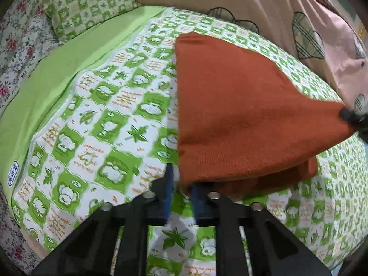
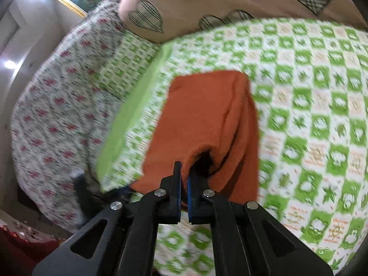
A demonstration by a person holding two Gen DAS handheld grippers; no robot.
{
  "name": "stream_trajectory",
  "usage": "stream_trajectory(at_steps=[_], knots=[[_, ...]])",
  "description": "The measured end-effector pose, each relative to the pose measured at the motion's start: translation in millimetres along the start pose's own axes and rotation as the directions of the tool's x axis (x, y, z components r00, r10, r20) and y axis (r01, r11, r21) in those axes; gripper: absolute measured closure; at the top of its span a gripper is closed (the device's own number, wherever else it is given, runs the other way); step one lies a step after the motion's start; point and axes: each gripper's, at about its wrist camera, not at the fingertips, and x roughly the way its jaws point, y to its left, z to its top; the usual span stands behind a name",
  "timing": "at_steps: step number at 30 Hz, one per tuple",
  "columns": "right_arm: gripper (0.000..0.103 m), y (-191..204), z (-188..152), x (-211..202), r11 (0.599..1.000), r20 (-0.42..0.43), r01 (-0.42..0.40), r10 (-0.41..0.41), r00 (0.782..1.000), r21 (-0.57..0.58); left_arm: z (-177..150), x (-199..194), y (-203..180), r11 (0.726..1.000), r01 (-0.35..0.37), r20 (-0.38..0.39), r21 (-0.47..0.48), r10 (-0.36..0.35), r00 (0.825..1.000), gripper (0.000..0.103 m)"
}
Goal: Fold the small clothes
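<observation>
Both claws have hold of the same rust-orange garment (image 1: 241, 115). Left gripper (image 1: 181, 191) has its blue-padded fingers pinched on the near corner of the cloth, though the gap there looks loose enough that I would not swear how firm the bite is. Right gripper (image 2: 184, 184) is clenched tight on a hemmed edge, the fabric bunched between its pads with a dark opening, perhaps a sleeve or neck, just beyond. In the left view its tip (image 1: 352, 116) shows at the far corner, holding that corner up.

The garment hangs partly lifted over the green-and-white checked bedspread (image 1: 110, 119), its far end resting on the bed. Layers stacked at the near edge suggest it is already doubled at least once, so I judge the fold is under way rather than starting. What seems left is to carry the raised edge over, lay it flat, and smooth it; no finished pile is visible.

Around it lie a matching green pillow (image 1: 89, 7), a pink quilt with plaid hearts (image 1: 287, 4) and a floral sheet (image 1: 16, 36).
</observation>
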Motion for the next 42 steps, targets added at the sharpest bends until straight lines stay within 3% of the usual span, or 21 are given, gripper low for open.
stream_trajectory(at_steps=[3, 7, 14, 18, 21, 23, 30, 35, 38, 42], knots=[[0.099, -26, -20, 17, 0.994, -0.046, 0.106, -0.105, 0.993, 0.022, -7, -1, -4, 1.0, 0.007, -0.012, 0.022, -0.007, 1.0, 0.096], [0.099, -54, -44, 44, 0.979, -0.118, 0.196, -0.188, 0.975, 0.055, -15, 13, -3, 0.999, 0.013, -0.058, 0.03, -0.012, 0.998, 0.096], [0.098, -53, -49, 56, 0.972, -0.163, 0.233, -0.226, 0.96, 0.024, -16, 19, 4, 0.998, 0.054, -0.113, 0.028, -0.051, 0.992, 0.096], [0.084, -57, -43, 40, 0.972, -0.178, 0.23, -0.218, 0.96, 0.054, -15, -1, 10, 0.989, 0.132, -0.159, 0.067, -0.12, 0.98, 0.093], [0.07, -56, -31, 20, 0.974, -0.121, 0.208, -0.196, 0.973, 0.088, -8, -26, 15, 0.97, 0.227, -0.147, 0.085, -0.213, 0.966, 0.088], [0.067, -59, -12, 15, 0.975, -0.071, 0.188, -0.18, 0.981, 0.117, 2, -32, 13, 0.963, 0.251, -0.131, 0.098, -0.237, 0.963, 0.086], [0.067, -65, 61, 50, 0.97, 0.002, 0.172, -0.175, 0.985, 0.17, 34, -7, -7, 0.951, 0.286, -0.113, 0.113, -0.274, 0.955, 0.085], [0.067, -80, 92, 91, 0.97, -0.053, 0.142, -0.134, 0.99, 0.197, 34, 23, -18, 0.93, 0.342, -0.202, 0.131, -0.313, 0.928, 0.085], [0.089, -86, 99, 97, 0.975, -0.055, 0.118, -0.109, 0.992, 0.189, 27, 34, -18, 0.925, 0.344, -0.244, 0.159, -0.301, 0.922, 0.086], [0.092, -67, 108, 82, 0.986, 0.036, 0.152, -0.155, 0.987, 0.073, 22, 43, -17, 0.923, 0.346, -0.268, 0.166, -0.296, 0.917, 0.086]])
